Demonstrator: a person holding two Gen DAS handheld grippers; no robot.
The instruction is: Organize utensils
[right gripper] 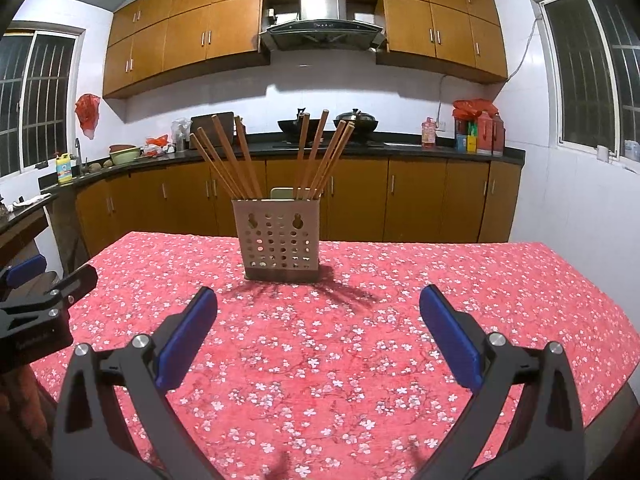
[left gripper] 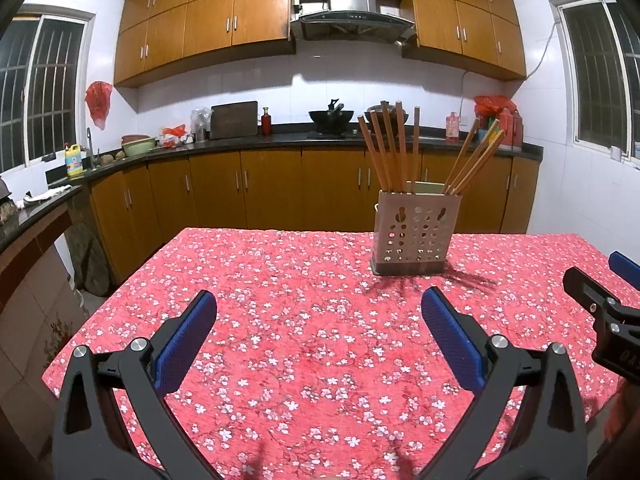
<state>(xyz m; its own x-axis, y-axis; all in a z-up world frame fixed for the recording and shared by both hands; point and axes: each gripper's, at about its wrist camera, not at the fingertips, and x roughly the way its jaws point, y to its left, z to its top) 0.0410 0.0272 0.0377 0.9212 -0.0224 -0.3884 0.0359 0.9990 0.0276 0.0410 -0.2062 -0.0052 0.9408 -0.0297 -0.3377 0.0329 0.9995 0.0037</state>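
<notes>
At the far left, a black counter [right gripper: 120,166] curves along the wall under a barred window, carrying a yellow detergent bottle [right gripper: 64,167] and a green basin [right gripper: 125,155], with a red plastic bag [right gripper: 87,114] hanging on the white tiles above. Nearer, the left gripper [left gripper: 319,312] hovers over the near part of the table, its blue-padded fingers [left gripper: 188,340] spread wide apart with nothing between them. The table is covered by a red floral tablecloth [right gripper: 340,340] that fills the middle of both views. Toward the far side of the table stands the perforated metal utensil holder [right gripper: 280,240], upright on the cloth, with wooden chopsticks [right gripper: 228,156] fanning out of its left and right parts, all resting inside and leaning outward. Behind it on the far counter sit two dark woks [right gripper: 298,124] beneath a steel range hood [right gripper: 324,26] and wooden cabinets. The right gripper [right gripper: 318,312] hangs just beside the left one, aimed straight at the holder but well short of it, its fingers likewise spread wide and holding nothing. Far right, red bottles [right gripper: 490,132] stand on the counter's end near a second window.
</notes>
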